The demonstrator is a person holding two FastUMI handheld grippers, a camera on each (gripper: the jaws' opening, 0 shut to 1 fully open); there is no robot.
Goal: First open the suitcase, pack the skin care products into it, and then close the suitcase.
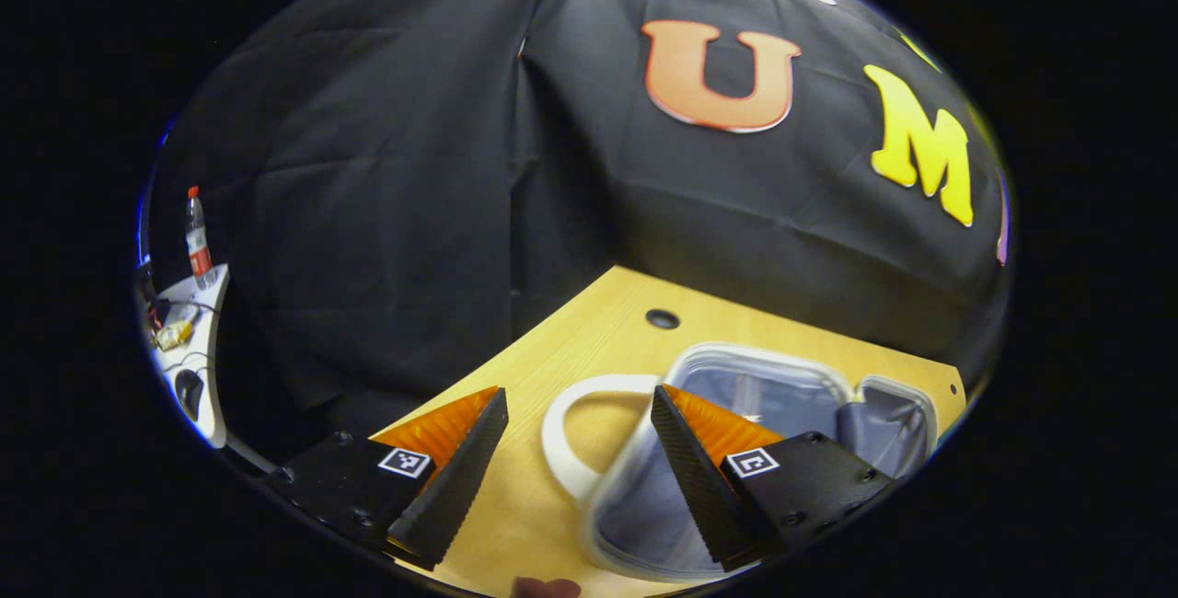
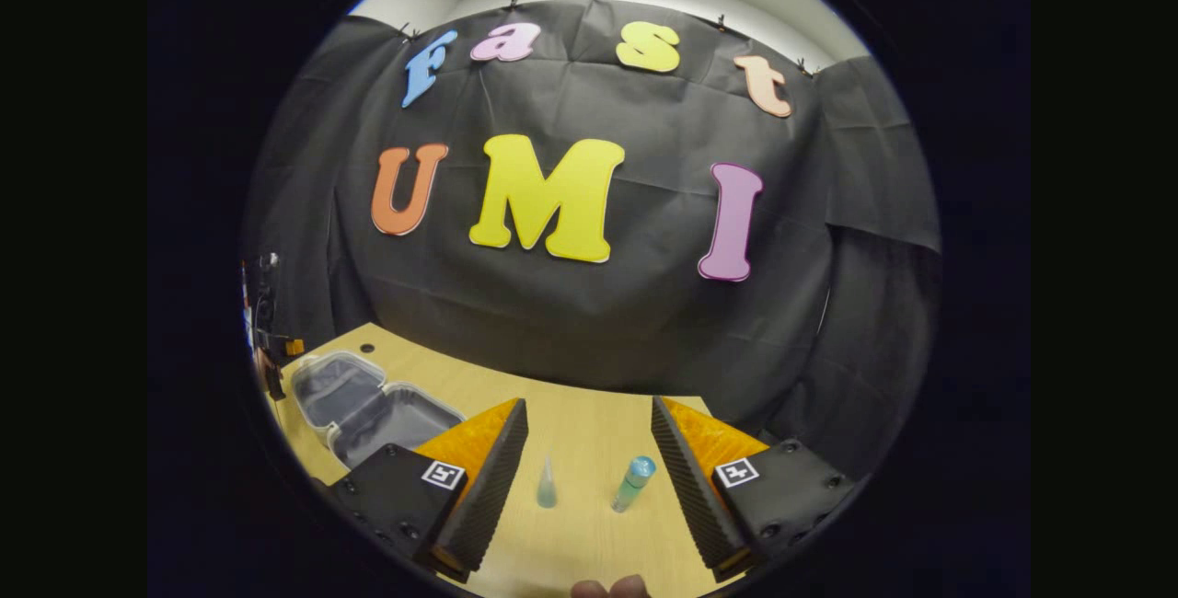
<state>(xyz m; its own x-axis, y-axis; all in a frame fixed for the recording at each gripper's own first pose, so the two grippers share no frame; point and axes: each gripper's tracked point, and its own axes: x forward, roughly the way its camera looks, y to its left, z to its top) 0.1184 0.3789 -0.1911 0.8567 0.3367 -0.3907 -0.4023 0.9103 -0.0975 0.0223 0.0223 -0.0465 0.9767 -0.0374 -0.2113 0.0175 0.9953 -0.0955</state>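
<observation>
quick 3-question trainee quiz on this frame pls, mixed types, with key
1. True or false: the suitcase lies open on the table.
2. Multiple choice: in the right gripper view, what lies ahead between the right gripper fingers?
A) a folded towel
B) a small clear bottle and a blue-capped bottle
C) a closed suitcase
3. Fill in: in the left gripper view, the white handle of the suitcase sits between the fingers of the left gripper, whose jaws stand ____.

Key: 1 true; 2 B; 3 open
</observation>
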